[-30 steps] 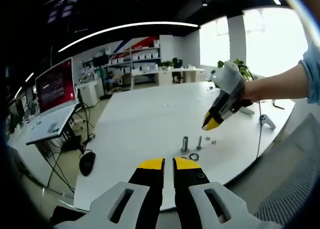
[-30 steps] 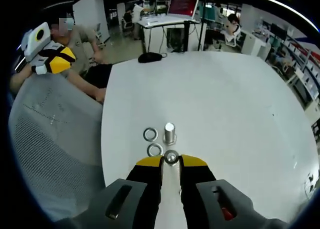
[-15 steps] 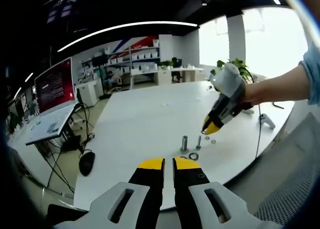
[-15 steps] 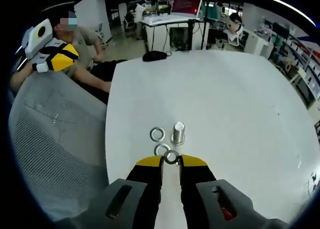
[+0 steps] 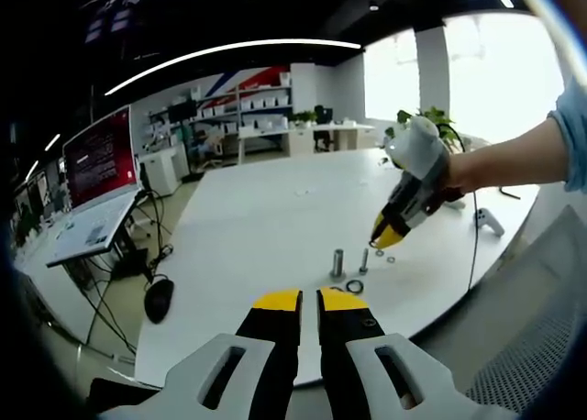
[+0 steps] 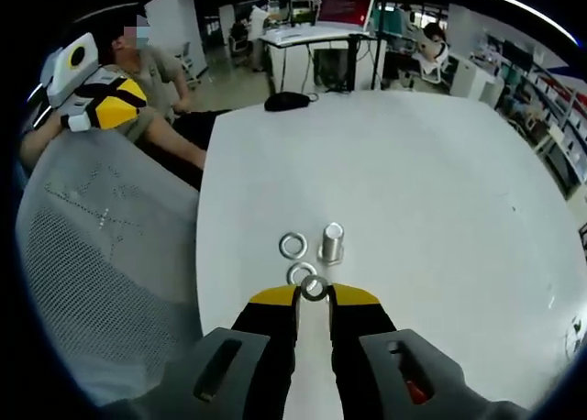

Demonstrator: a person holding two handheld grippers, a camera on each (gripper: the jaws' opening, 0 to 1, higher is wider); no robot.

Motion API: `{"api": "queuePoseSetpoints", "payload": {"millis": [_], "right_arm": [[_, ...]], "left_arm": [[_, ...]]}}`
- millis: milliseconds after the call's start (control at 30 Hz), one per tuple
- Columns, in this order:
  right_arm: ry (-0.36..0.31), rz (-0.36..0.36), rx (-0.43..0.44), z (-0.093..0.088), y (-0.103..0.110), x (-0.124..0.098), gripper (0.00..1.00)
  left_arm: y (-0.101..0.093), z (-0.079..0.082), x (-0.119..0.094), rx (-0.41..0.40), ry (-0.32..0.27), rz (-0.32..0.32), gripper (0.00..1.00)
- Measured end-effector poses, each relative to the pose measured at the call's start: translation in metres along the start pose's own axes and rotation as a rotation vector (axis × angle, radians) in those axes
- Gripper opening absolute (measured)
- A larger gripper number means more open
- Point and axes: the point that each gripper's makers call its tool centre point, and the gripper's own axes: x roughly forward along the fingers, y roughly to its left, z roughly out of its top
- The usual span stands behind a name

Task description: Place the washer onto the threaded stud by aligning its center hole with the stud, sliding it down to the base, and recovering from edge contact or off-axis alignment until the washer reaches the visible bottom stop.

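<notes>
Right now the right gripper (image 6: 314,294) is pinching a washer (image 6: 314,287) edgewise between nearly shut jaws, just short of the stud (image 6: 331,243); it wants levelling and centring over the stud. From the left gripper view, the left gripper (image 5: 309,299), nearly shut and empty, is hanging off the desk (image 5: 257,218), showing the washer's height.

white table (image 6: 413,163) | on it: threaded stud (image 6: 331,243), two loose washers (image 6: 293,246)
</notes>
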Motion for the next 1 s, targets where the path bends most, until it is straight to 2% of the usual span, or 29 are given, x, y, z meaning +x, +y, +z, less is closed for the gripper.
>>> {"api": "queuePoseSetpoints", "payload": {"millis": [1000], "right_arm": [[0.001, 0.018, 0.002, -0.001, 0.0065, 0.0032, 0.14]], "left_arm": [[-0.0009, -0.0004, -0.0003, -0.001, 0.002, -0.004, 0.02]]}}
